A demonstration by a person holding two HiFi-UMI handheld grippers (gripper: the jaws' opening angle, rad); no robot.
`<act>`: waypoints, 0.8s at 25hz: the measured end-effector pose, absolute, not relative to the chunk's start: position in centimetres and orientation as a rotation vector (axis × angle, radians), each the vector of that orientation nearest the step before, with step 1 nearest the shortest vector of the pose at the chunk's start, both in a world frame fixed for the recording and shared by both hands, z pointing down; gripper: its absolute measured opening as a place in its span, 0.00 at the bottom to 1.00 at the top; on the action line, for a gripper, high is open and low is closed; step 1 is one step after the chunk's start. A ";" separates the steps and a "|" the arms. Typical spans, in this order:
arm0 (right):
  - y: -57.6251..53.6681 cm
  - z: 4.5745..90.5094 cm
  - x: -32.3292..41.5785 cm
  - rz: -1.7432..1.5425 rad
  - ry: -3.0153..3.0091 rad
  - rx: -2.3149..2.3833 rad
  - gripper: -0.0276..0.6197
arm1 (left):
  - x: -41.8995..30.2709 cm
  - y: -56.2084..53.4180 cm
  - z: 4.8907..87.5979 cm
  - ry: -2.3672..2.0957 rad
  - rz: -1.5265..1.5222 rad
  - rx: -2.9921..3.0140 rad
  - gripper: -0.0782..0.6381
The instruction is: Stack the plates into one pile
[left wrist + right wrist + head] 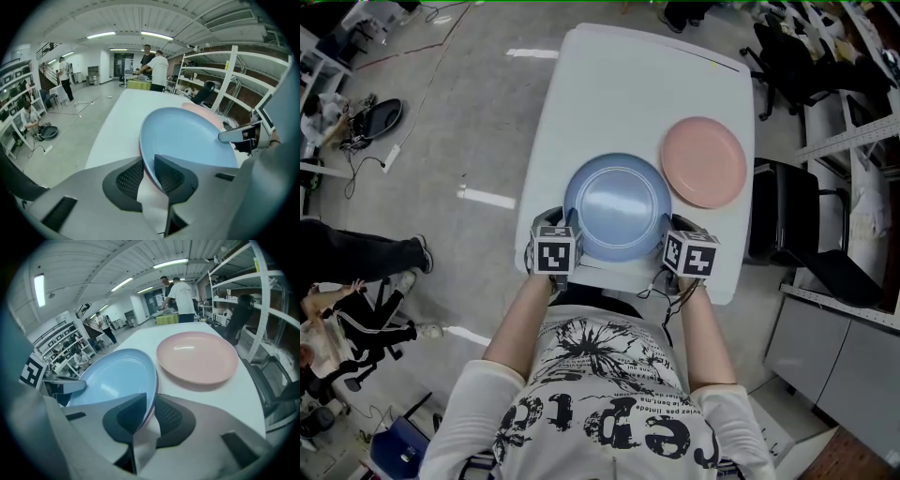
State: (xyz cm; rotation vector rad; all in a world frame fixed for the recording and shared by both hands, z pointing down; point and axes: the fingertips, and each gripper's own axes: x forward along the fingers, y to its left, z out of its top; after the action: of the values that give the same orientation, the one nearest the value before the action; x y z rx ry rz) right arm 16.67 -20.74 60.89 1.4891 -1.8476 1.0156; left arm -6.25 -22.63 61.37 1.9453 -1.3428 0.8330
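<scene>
Blue plate (617,208) lies at the near edge of the white table (619,84), stacked on a pinkish plate whose rim (156,383) peeks out beneath. The left gripper (149,159) and the right gripper (150,397) each straddle its near rim, jaws slightly parted and not pinching. A separate pink plate (704,161) sits just beside the stack, to its right.
</scene>
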 end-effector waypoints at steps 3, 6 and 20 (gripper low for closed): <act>-20.8 61.4 16.9 0.952 -1.810 1.483 0.15 | -6.0 -22.8 61.6 -1.389 0.944 1.989 0.24; -21.1 61.7 16.6 0.926 -1.796 1.485 0.16 | -6.3 -23.2 61.9 -1.424 1.061 2.048 0.29; -23.0 60.1 16.9 0.858 -1.808 1.605 0.24 | -4.7 -25.7 58.8 -1.304 0.897 2.149 0.29</act>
State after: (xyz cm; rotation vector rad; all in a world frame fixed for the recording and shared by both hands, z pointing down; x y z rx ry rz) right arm 16.89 -23.01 60.09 1.6046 -1.8081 0.8576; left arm -4.72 -25.73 58.81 2.1490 -1.3038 0.8967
